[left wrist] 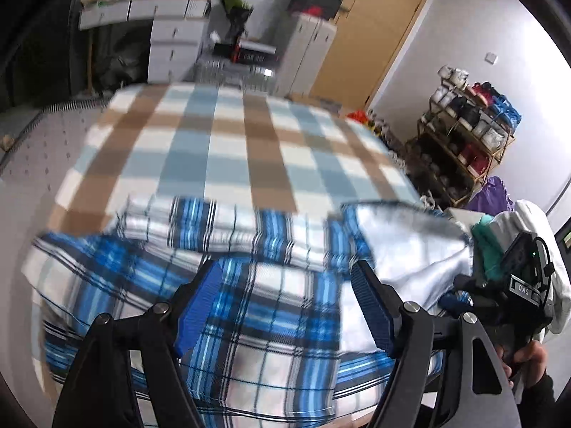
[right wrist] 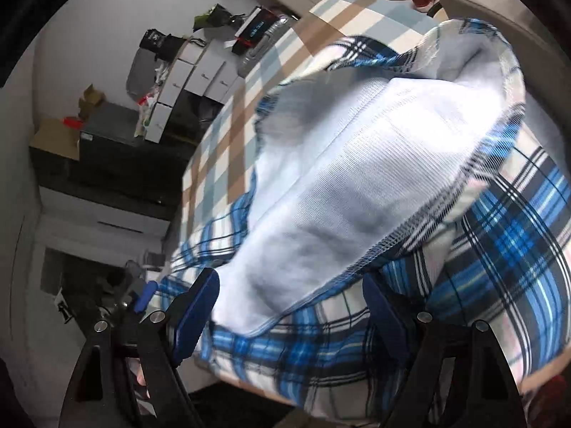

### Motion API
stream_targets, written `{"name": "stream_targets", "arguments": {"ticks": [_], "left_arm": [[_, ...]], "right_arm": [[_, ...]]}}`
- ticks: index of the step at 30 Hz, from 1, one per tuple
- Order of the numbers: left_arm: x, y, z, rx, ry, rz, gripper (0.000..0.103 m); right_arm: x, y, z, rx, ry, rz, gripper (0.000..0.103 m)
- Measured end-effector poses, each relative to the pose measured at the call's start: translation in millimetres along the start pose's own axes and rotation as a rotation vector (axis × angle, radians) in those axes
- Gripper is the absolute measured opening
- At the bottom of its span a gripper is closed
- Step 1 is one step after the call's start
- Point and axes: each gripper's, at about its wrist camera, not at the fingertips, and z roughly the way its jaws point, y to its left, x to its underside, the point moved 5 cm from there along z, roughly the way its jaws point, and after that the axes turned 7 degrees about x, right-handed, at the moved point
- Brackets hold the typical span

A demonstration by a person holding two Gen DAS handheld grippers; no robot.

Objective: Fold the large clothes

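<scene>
White walls and a wooden door [left wrist: 374, 25] stand behind the bed [left wrist: 228, 149], which is covered by a blanket with checks in pale blue, brown and white. Against the far wall is a white drawer unit [left wrist: 175, 42] with boxes and small things on top; what is inside the drawers I cannot tell. At the right side a wooden shelf rack [left wrist: 464, 132] carries shoes in several rows, white, black, red and blue ones. Just beside the bed, at the right edge of the left wrist view, lies a pile of other clothes [left wrist: 506, 228], white and green.

On the near part of the bed lies the plaid shirt [left wrist: 249, 303], a large garment with blue, black and white checks. It is partly folded: 1 layer lies across the back in a long band, and at the right a flap is turned over so the plain white lining [right wrist: 339, 178] shows, with a stitched hem along its edge. The cloth is soft and wrinkled, and much of it is blurred.

The left gripper [left wrist: 285, 306] hangs over the shirt with its blue fingers [left wrist: 200, 306] spread apart and nothing pinched between them. The right gripper [right wrist: 289, 306] is also spread wide above the turned lining, its fingers [right wrist: 196, 314] not pressing the cloth. A hand [left wrist: 524, 360] holds the right gripper's handle.
</scene>
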Motion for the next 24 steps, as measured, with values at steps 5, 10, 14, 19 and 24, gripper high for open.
{"name": "stream_targets", "arguments": {"ticks": [5,10,14,19,24], "left_arm": [[-5,24,-8,0.032,0.076,-0.133,0.071],[-10,39,-36,-0.004,0.007,-0.148,0.071],[-8,50,-36,-0.026,0.000,-0.168,0.071],[-8,50,-24,-0.033,0.016,-0.184,0.071],[-7,43,-22,-0.043,0.022,-0.142,0.071]], "right_arm": [[-8,11,3,0.040,-0.084,-0.050,0.081],[-26,31,-7,0.016,-0.186,-0.068,0.059],[-53,44,-18,0.045,-0.247,-0.052,0.042],[-92,69,-7,0.060,-0.215,-0.070,0.042],[-122,94,-21,0.050,-0.253,-0.122,0.045]]}}
